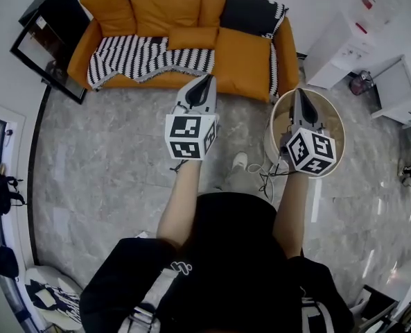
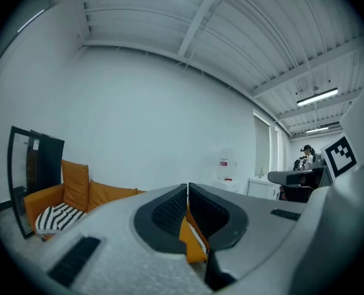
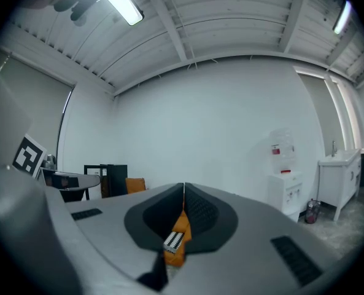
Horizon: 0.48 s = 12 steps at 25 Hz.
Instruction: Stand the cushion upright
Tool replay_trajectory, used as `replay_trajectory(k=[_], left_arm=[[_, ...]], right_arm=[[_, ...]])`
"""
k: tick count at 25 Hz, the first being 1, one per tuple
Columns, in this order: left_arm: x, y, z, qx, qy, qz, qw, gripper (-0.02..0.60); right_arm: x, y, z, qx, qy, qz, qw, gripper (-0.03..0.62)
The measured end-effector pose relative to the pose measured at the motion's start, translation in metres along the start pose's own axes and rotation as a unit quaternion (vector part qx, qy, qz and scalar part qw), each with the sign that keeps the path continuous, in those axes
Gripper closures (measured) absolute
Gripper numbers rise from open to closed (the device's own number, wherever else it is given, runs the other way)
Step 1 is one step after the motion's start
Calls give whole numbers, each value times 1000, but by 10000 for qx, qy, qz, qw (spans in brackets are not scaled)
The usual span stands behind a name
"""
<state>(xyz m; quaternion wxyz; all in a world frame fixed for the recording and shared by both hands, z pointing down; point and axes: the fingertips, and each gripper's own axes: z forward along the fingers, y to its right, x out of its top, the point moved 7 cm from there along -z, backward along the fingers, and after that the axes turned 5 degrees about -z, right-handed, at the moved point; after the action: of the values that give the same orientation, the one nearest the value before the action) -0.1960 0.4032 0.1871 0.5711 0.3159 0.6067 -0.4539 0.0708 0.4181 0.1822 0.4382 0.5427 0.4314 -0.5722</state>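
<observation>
**Cushion.** The orange cushion point(image 1: 193, 37) lies flat on the seat of the orange sofa point(image 1: 247, 64) in the upper middle of the head view. Its left part rests on the striped throw point(image 1: 132, 54). It sits just above the tip of the left tongs point(image 1: 206, 82) in the frame and apart from it, with grey floor point(image 1: 108, 158) between them. It is up and to the left of the right tongs point(image 1: 299, 94), farther off.

**Left tongs** point(image 2: 187, 188). The jaws are pressed together, held level and aimed at the sofa, with nothing gripped. The orange and striped sliver in the slot below the tips is the sofa beyond.

**Right tongs** point(image 3: 183, 188). The jaws are likewise closed and empty. They hang over a round pale object point(image 1: 333, 120) on the floor. The same kind of orange and striped sliver shows behind the slot.

**Hidden or unclear.** In both gripper views the grey bodies of the tongs cover the lower frame, so the flat cushion cannot be picked out there. In the left gripper view only the sofa's left end point(image 2: 77, 192) shows. What the round pale object is cannot be told.
</observation>
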Motion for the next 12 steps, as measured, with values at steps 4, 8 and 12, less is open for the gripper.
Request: replay_trajectory(k=[4, 8, 12], left_arm=[[-2, -8, 4, 53, 11, 28, 10000, 566], [-9, -21, 9, 114, 28, -8, 9999, 566], [-16, -24, 24, 204, 110, -17, 9997, 566]], right_arm=[[0, 0, 12, 52, 79, 1, 10000, 583], [-3, -4, 25, 113, 149, -62, 9998, 583], [-6, 5, 34, 127, 234, -105, 9996, 583]])
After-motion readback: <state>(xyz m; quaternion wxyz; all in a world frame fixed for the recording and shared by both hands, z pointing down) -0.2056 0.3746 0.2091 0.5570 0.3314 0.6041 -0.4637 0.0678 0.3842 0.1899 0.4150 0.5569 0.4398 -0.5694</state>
